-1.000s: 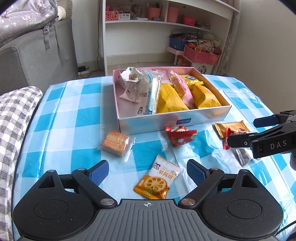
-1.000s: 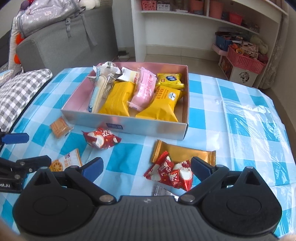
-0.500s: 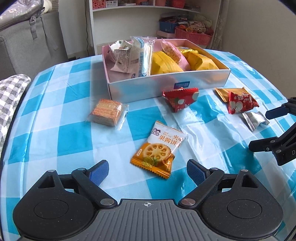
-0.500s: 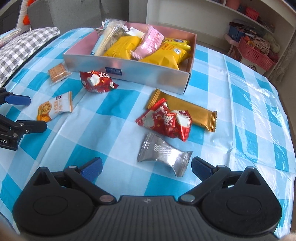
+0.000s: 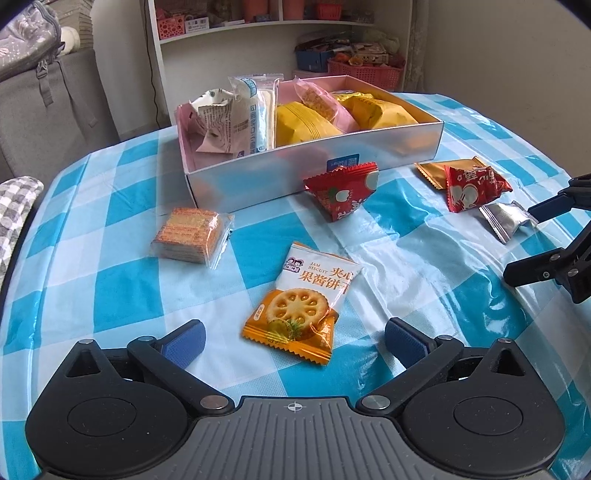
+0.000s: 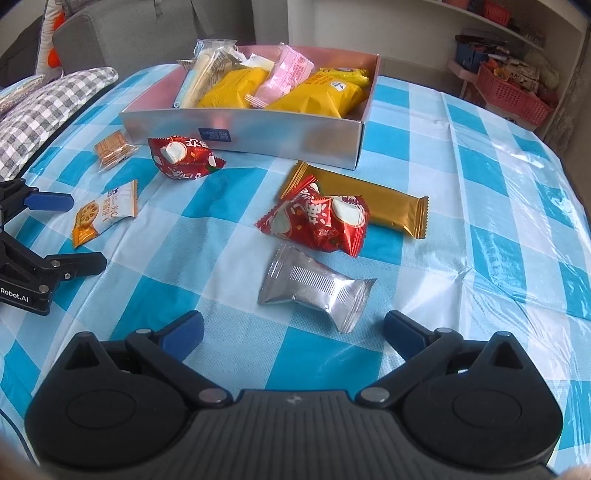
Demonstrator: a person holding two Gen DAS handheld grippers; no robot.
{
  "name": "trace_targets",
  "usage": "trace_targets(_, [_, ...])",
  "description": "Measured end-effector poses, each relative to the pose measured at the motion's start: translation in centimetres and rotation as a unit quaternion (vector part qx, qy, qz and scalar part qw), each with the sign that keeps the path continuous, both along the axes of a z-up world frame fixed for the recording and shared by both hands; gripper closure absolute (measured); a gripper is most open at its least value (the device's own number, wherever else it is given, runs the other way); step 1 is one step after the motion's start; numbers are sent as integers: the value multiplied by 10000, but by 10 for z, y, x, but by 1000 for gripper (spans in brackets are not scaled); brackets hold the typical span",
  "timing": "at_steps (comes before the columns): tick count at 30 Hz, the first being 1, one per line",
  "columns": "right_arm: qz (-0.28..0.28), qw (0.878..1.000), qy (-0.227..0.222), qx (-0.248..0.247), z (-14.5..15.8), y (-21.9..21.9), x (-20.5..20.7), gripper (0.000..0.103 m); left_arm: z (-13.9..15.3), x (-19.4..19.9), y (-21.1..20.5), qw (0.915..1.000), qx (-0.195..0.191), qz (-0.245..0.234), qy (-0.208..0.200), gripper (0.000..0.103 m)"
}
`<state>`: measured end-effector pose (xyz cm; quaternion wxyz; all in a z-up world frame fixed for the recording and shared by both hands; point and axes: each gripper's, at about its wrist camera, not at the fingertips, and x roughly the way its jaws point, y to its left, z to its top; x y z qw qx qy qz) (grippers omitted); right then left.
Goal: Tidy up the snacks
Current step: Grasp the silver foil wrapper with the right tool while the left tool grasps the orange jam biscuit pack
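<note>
Checked blue-and-white cloth under clear plastic covers the surface [image 5: 110,280], with a grey sofa [image 5: 44,110] and white shelves [image 5: 258,26] beyond it. A silver box [image 5: 317,166] lined in pink sits toward the far side, packed with yellow, pink and white snack packs.

Loose on the cloth lie a jam biscuit pack [image 5: 301,306], a clear pack of crackers [image 5: 188,236], a red pack [image 5: 341,188] touching the box's front wall, and another red pack [image 6: 317,221] lying over a gold bar [image 6: 369,203], with a silver pack [image 6: 314,288] just beside them.

The left hand-held gripper [image 5: 293,341] is spreading its jaws, the biscuit pack between them but untouched. The right hand-held gripper [image 6: 293,330] stands wide apart, holding nothing, the silver pack just ahead of it.

Bare cloth stretches to the right of the box. The surface's near edge is hidden behind both gripper bodies.
</note>
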<state>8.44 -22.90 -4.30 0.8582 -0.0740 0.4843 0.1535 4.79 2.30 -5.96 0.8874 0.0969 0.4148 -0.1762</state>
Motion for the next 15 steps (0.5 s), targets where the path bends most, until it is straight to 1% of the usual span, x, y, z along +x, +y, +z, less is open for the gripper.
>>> trace_targets(4, [-89, 9999, -126, 56, -1, -2, 2, 0, -1, 1, 0, 9999, -46, -57, -84, 0])
trace_targets(6, [-159, 9997, -161, 64, -1, -2, 4, 0, 0, 2, 0, 9999, -78, -74, -102, 2])
trace_targets(8, [-219, 9996, -190, 49, -1, -2, 5, 1, 2, 4, 0, 9998, -102, -81, -123, 7])
trace_targets(13, [-317, 9991, -271, 61, 0, -4, 9, 11, 4, 6, 0, 9998, -142, -72, -136, 18])
trace_targets(15, [-342, 9990, -295, 73, 1, -5, 9, 18, 5, 7, 0, 9998, -173, -70, -107, 22])
